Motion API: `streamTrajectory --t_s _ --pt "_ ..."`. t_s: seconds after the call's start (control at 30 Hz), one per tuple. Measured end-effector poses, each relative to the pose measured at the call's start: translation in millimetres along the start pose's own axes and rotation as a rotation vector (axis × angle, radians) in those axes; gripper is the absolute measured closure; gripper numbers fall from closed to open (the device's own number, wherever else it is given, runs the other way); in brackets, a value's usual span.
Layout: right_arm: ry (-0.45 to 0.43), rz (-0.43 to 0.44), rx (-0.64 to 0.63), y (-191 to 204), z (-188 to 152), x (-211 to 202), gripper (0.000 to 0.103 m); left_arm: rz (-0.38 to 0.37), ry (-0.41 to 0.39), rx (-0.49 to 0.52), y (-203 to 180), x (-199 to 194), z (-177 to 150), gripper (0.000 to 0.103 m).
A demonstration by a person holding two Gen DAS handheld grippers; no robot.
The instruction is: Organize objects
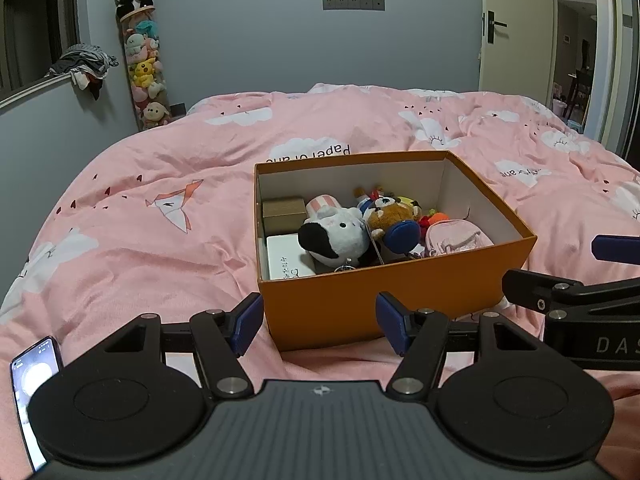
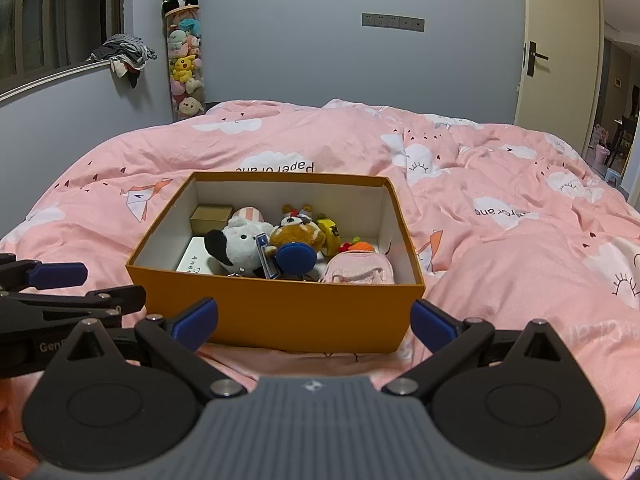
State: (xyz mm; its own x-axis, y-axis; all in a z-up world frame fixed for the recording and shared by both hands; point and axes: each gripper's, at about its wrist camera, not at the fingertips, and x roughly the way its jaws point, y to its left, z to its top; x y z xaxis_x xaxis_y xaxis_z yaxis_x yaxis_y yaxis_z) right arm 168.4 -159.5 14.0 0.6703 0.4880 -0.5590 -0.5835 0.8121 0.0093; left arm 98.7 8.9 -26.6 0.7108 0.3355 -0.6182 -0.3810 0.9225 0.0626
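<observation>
An open orange box (image 1: 360, 300) (image 2: 280, 316) rests on the pink bed. Inside lie a white-and-black plush (image 1: 336, 234) (image 2: 236, 246), a brown plush with a blue foot (image 1: 394, 216) (image 2: 296, 236), a small pink backpack (image 1: 456, 236) (image 2: 358, 268), a tan carton (image 1: 283, 212) (image 2: 210, 216) and a white carton (image 1: 286, 256) (image 2: 194, 258). My left gripper (image 1: 320, 322) is open just in front of the box, holding nothing. My right gripper (image 2: 314, 322) is open too, empty, wider than the box's near wall. Each gripper shows at the other view's edge.
The pink cloud-print duvet (image 1: 160, 184) (image 2: 520, 240) covers the whole bed around the box. A phone (image 1: 34, 396) with a lit screen lies at the near left. A tall tube of plush toys (image 1: 146, 68) (image 2: 186, 64) stands by the far wall. A door (image 2: 560, 52) is at right.
</observation>
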Motion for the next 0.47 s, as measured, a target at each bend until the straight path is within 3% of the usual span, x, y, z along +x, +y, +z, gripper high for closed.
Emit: streamTrajectory --t_s 0.47 --pt "0.006 0.0 0.005 -0.5 -0.7 0.0 0.001 -0.002 -0.004 0.011 -3.1 -0.4 -0.3 0.029"
